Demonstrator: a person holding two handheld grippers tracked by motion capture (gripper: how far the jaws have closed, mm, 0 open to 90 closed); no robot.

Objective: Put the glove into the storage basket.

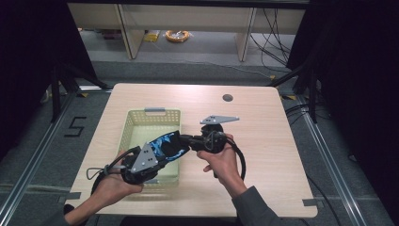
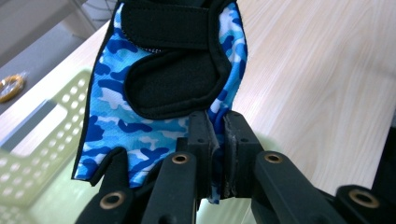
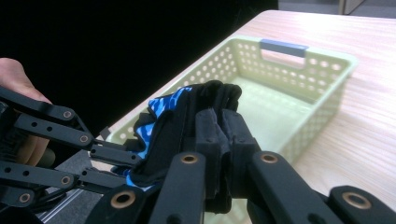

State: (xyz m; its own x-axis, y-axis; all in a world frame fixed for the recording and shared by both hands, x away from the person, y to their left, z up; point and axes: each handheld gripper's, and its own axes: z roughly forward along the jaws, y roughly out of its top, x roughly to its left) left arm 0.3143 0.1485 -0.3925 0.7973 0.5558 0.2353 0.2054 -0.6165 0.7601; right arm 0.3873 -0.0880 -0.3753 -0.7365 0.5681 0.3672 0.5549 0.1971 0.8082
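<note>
Nearest the person, the left tongs [image 1: 162, 153] are closed on the finger-end edge of a blue camouflage glove [image 1: 165, 143]; in the left gripper view the two jaws stand pressed together with only a thin fold of fabric [image 2: 215, 122] pinched between them, and that slim bite is the first weak point, since a tug from the other side could probably pull the cloth free. Just beyond, the right tongs [image 1: 184, 140] are clamped on the glove's black cuff end [image 3: 215, 100], jaws tight around a thicker bunch of material, so the glove hangs stretched between the two tools, off the tabletop [image 1: 263, 141] and above the near right part of the pale green basket [image 1: 141, 123]. Because the two grips pull against each other, an uneven pull would likely slip the thinner left hold first, leaving the glove to swing from the right tongs. If both let go together, it would most likely land inside, but it sits close to the right wall [image 3: 322, 100], so a release while drifting rightward could drape it over the rim or drop it onto the wood. Lowering the tools could also knock the light basket, which looks easy to shove. Farther off, the basket's grey handle [image 1: 155, 110] and the far tabletop pose no evident hazard.
</note>
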